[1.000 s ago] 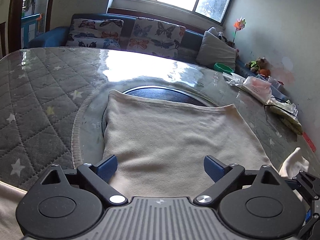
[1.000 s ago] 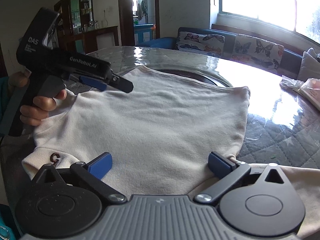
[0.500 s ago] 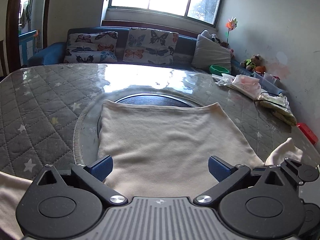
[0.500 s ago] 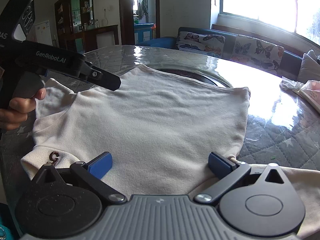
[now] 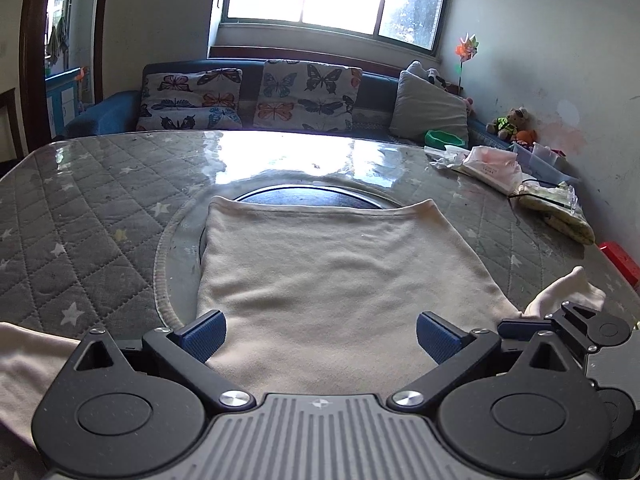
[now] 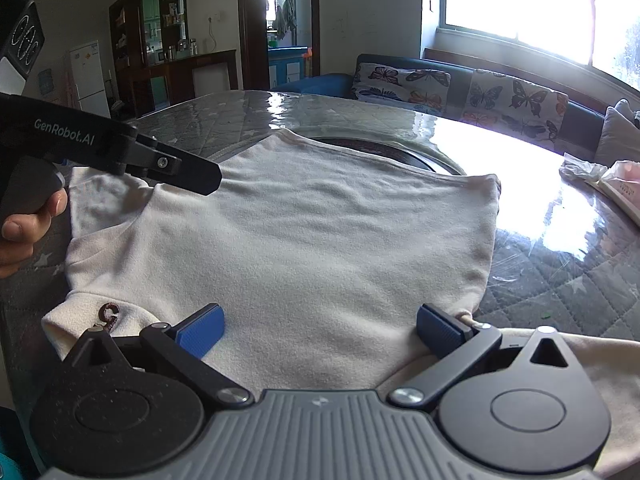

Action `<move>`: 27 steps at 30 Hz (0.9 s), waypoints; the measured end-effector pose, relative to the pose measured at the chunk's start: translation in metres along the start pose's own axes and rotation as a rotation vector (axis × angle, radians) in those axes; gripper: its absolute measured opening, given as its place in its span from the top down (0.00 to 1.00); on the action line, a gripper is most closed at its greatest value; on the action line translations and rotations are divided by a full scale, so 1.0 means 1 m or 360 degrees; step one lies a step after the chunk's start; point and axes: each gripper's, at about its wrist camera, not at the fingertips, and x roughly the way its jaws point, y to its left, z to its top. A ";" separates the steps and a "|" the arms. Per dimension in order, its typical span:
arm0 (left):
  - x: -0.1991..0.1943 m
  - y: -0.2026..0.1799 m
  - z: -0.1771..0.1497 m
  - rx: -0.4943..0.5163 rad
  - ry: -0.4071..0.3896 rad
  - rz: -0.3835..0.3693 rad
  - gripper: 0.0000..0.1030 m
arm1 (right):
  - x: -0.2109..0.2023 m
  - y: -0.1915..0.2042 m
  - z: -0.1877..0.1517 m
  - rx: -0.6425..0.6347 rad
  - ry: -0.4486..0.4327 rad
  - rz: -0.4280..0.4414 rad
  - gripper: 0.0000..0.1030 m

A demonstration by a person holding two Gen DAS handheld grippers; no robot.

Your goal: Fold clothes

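Note:
A cream long-sleeved shirt (image 5: pixel 340 272) lies flat on the table, hem at the far end; it also shows in the right wrist view (image 6: pixel 312 248). A sleeve (image 5: pixel 24 356) runs off to the left, another (image 5: pixel 568 292) sticks up at the right. The collar with a dark logo (image 6: pixel 108 314) is near the right gripper. My left gripper (image 5: pixel 320 336) is open and empty above the shirt's near part. My right gripper (image 6: pixel 320 330) is open and empty over the shoulder edge. The left gripper's arm (image 6: pixel 132 156) shows at the left of the right wrist view.
The table (image 5: pixel 80 216) has a quilted grey cover under glass with a dark round inset (image 5: pixel 312 194). Bags and papers (image 5: pixel 492 168) and a folded cloth (image 5: pixel 560 216) lie at the far right. A sofa with butterfly cushions (image 5: pixel 248 100) stands behind.
The left gripper has risen and pulled back a little, so more of the shirt and room show. The right gripper has stayed still. Both stay open.

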 end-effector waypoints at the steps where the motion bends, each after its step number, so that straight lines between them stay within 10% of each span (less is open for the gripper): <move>1: 0.000 -0.001 0.000 0.0007 -0.0002 0.0014 0.00 | 0.000 0.000 0.000 0.0000 0.0000 0.0000 0.00; 27: 0.030 -0.019 -0.013 0.0024 0.0305 0.0290 0.00 | -0.001 0.001 0.000 -0.0009 -0.0003 -0.0004 0.00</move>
